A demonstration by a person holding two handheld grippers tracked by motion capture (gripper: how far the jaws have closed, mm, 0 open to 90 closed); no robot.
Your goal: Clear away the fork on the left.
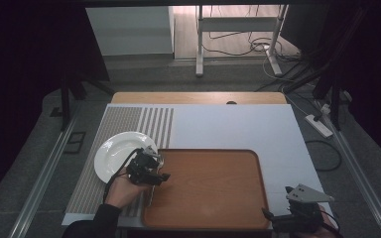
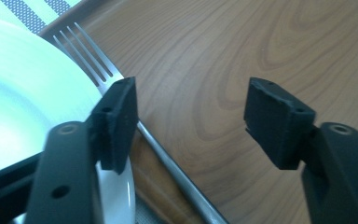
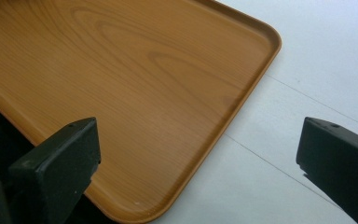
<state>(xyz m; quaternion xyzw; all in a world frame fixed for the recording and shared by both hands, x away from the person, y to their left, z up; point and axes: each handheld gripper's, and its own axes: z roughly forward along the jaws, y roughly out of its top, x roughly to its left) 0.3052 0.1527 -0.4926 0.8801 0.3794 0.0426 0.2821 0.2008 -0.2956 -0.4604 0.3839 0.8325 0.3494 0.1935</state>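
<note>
A silver fork lies along the left rim of the wooden tray, its tines pointing away beside the white plate. My left gripper hovers just above the fork's handle with its jaws apart; the handle runs under the left pad and neither pad touches it. From above, the left gripper sits where the plate meets the tray. My right gripper is at the tray's near right corner, open wide with nothing between its jaws.
The tray rests on a white mat with a striped band at its left. Beyond the table stand a desk frame and loose cables on the floor.
</note>
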